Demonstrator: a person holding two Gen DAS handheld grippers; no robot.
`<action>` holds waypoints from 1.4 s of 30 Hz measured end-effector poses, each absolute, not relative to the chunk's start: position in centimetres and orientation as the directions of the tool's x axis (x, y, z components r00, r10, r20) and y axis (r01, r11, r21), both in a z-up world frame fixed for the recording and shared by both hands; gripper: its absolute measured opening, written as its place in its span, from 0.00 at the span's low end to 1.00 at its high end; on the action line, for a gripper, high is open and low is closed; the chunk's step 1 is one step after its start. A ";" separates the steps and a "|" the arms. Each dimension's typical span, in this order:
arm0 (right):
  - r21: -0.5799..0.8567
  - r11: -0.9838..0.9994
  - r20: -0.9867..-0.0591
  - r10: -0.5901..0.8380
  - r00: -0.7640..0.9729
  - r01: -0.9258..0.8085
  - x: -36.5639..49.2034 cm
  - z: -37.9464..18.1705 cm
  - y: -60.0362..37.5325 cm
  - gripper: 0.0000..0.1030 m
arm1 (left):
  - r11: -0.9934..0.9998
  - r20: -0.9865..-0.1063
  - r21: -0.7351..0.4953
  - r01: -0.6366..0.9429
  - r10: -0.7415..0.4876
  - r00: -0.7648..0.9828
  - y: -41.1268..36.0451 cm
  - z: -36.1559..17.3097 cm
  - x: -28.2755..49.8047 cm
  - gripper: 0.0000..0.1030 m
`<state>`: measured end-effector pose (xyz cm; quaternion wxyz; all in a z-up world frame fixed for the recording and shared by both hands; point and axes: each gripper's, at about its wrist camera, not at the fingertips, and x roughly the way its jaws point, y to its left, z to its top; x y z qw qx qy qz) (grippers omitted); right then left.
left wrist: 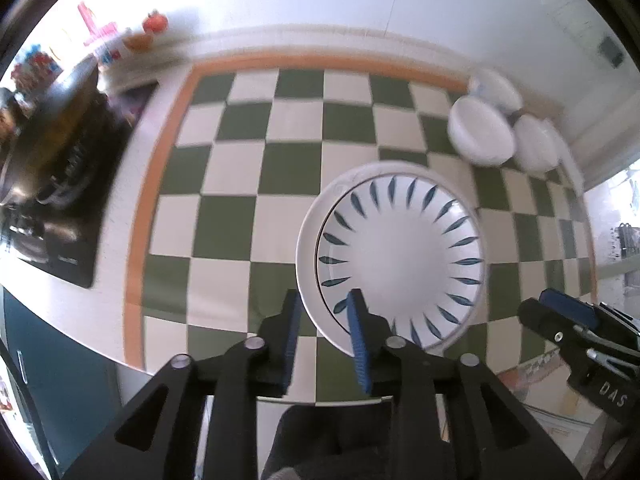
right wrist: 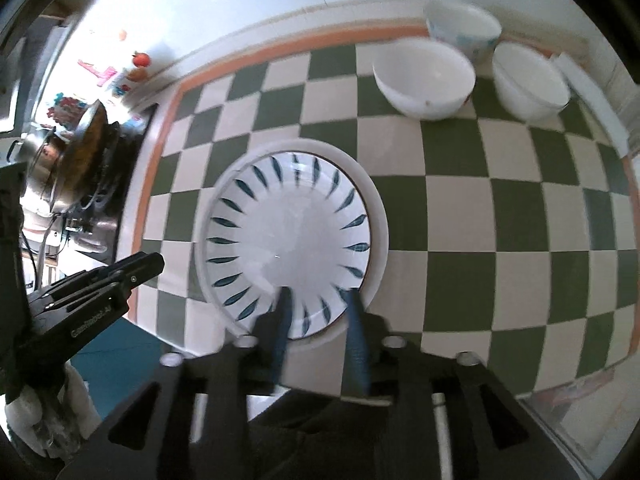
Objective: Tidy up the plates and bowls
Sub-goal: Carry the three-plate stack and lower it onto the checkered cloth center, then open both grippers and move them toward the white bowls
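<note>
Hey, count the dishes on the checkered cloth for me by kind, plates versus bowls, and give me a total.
Plates: 2, a blue-leaf patterned plate stacked on a plain white plate.
Bowls: at least 3, a large white bowl, a patterned bowl behind it, and a white bowl that may be a nested pair.
Total: 5.

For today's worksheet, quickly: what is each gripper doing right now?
Left gripper: open, holding nothing, above the patterned plate.
Right gripper: open, holding nothing, above the same plate.
</note>
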<state>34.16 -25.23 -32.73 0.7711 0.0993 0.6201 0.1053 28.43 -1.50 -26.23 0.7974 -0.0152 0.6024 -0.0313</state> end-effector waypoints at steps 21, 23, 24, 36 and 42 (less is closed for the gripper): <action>0.193 0.981 -0.862 0.181 0.474 -0.024 21.8 -18.2 -24.7 0.88 | 0.994 -0.849 -0.082 0.068 -0.106 0.517 -0.4 -14.9 19.1 0.93; 0.195 0.980 -0.855 0.183 0.486 -0.025 21.0 -17.5 -24.8 0.88 | 0.994 -0.843 -0.081 0.070 -0.106 0.527 -0.4 -14.4 18.5 0.93; 0.195 0.981 -0.853 0.181 0.490 -0.024 20.7 -17.2 -24.8 0.88 | 0.994 -0.840 -0.081 0.071 -0.106 0.532 -0.4 -14.2 18.2 0.93; 0.283 0.959 -0.832 0.237 0.502 0.017 20.4 -17.9 -26.8 0.89 | 0.992 -0.835 -0.082 0.100 -0.123 0.537 -1.6 -14.1 18.4 0.93; 0.349 0.934 -0.821 0.263 0.507 0.080 23.6 -20.1 -31.1 0.89 | 0.992 -0.850 -0.083 0.099 -0.122 0.512 -4.6 -16.2 23.4 0.93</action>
